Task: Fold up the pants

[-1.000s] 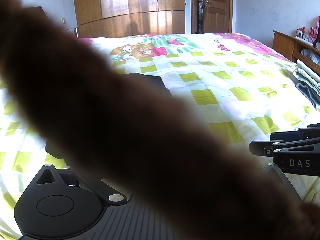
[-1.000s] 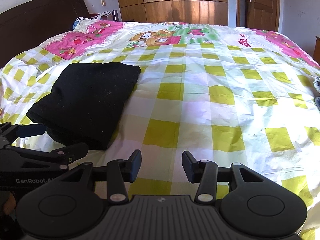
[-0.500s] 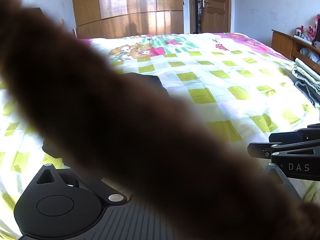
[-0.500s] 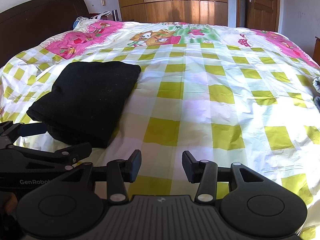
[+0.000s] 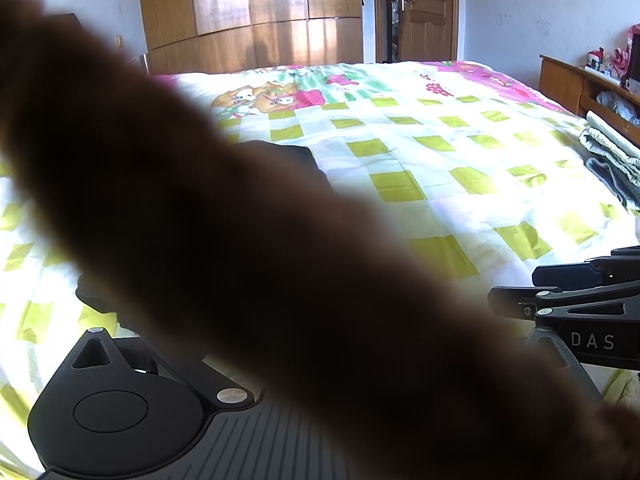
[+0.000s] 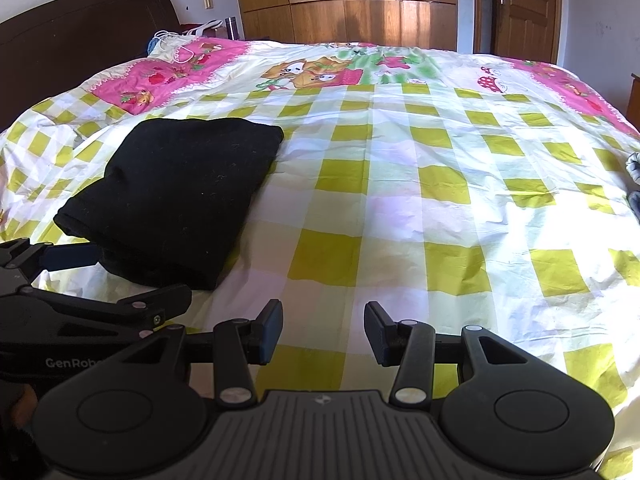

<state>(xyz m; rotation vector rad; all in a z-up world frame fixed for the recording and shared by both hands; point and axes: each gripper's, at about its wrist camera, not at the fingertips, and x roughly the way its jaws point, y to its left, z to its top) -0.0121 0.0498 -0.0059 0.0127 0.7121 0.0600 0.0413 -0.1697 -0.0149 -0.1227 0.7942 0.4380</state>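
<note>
Folded black pants (image 6: 172,196) lie on the left of the checked bed cover (image 6: 400,184). My right gripper (image 6: 323,330) is open and empty, low over the cover, right of and nearer than the pants. My left gripper (image 6: 132,280) shows side-on at the left edge of the right wrist view, close to the near edge of the pants; its jaws look apart. In the left wrist view a blurred brown shape (image 5: 280,260) covers the lens and hides the fingertips; only a corner of the pants (image 5: 296,156) shows. The right gripper (image 5: 560,292) is at that view's right edge.
A stack of folded clothes (image 5: 612,160) lies at the bed's right edge by a wooden cabinet (image 5: 580,84). A dark headboard (image 6: 80,40) is at the back left. Wardrobe doors (image 6: 360,0) and a door (image 6: 524,8) stand behind the bed.
Both views have shifted only slightly. The pants lie as before and the right gripper stays open. The brown shape still covers the left lens.
</note>
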